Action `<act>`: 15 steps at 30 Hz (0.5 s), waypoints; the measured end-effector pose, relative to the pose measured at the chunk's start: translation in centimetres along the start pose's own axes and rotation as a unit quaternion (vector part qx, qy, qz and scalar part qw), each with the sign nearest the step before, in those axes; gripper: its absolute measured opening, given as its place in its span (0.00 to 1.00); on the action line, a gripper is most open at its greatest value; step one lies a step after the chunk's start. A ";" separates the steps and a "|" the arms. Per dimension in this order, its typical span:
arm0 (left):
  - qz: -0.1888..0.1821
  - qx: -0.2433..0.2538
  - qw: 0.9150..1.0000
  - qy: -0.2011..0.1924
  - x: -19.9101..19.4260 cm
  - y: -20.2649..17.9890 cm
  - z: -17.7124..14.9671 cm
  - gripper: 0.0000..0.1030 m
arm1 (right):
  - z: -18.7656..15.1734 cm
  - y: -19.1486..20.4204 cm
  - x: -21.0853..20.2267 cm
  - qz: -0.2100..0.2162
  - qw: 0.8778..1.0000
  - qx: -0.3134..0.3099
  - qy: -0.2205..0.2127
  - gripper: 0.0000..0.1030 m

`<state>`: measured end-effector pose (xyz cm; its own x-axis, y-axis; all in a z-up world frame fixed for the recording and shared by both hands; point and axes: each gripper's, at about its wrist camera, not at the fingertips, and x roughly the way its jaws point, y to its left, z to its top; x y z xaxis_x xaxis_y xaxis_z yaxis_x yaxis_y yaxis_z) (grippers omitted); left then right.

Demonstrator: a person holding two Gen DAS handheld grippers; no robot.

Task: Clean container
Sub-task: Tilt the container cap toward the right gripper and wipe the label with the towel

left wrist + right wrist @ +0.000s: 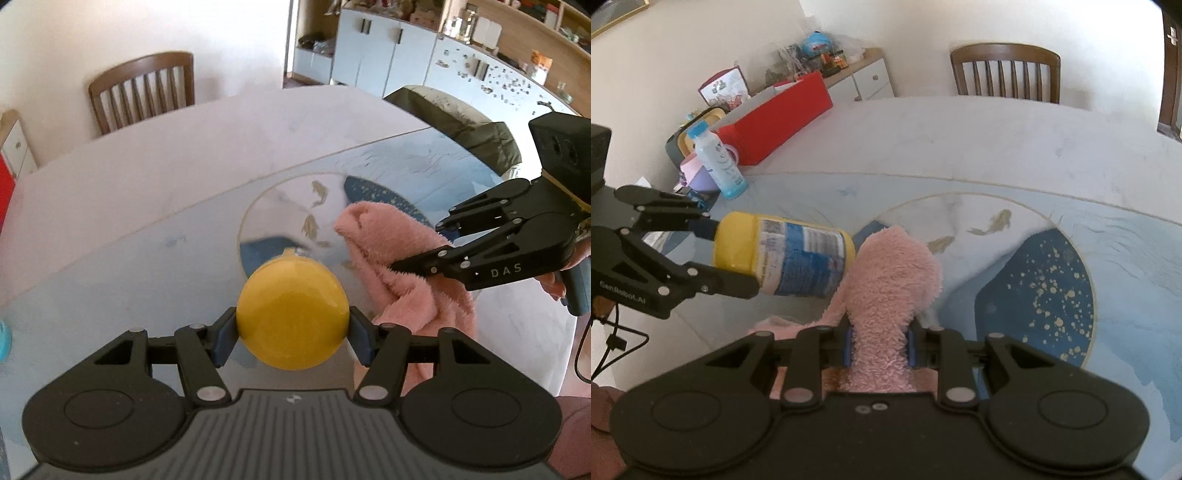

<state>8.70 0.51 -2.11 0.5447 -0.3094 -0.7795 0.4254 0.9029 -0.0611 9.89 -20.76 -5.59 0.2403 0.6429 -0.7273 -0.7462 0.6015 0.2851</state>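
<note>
A yellow container point(786, 254) with a blue and white label lies on its side above the table, gripped at its yellow capped end. My left gripper point(291, 330) is shut on it; in the left wrist view only the round yellow end point(292, 314) faces the camera. A fluffy pink cloth point(886, 288) is pinched in my right gripper point(879, 349), and its bunched end touches the container's far end. The left wrist view has the right gripper point(417, 247) coming in from the right with the pink cloth point(399, 266) hanging down to the table.
The table point(147, 177) carries a pale mat with a blue circle and fish pattern point(1034, 288). At its left edge stand a white bottle with a blue cap point(718, 164), a red box point(783, 114) and a purple bowl point(698, 177). A wooden chair point(1004, 72) stands behind the table.
</note>
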 end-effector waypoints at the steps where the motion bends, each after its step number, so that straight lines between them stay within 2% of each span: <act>1: 0.003 0.006 1.000 -0.003 0.0 0.0 0.1 0.59 | 0.2 0.2 -0.3 0.001 1.000 -0.004 -0.003 0.24; 8: 0.003 0.051 0.999 -0.019 0.6 -1.4 1.7 0.59 | 3.8 3.0 -3.4 0.005 0.992 -0.119 -0.037 0.24; 11: -0.002 0.081 0.997 -0.011 -0.2 -1.7 2.2 0.59 | 5.6 4.0 -3.7 -0.024 0.985 -0.167 -0.041 0.24; 15: -0.015 0.079 0.996 0.031 -0.7 -0.5 1.9 0.59 | 5.8 3.6 -3.2 -0.027 0.985 -0.168 -0.034 0.24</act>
<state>9.45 -0.28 -0.31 0.4858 -0.3121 -0.8165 0.5518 0.8340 0.0095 10.04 -17.95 1.40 0.3177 0.6513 -0.6891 -0.8917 0.4522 0.0163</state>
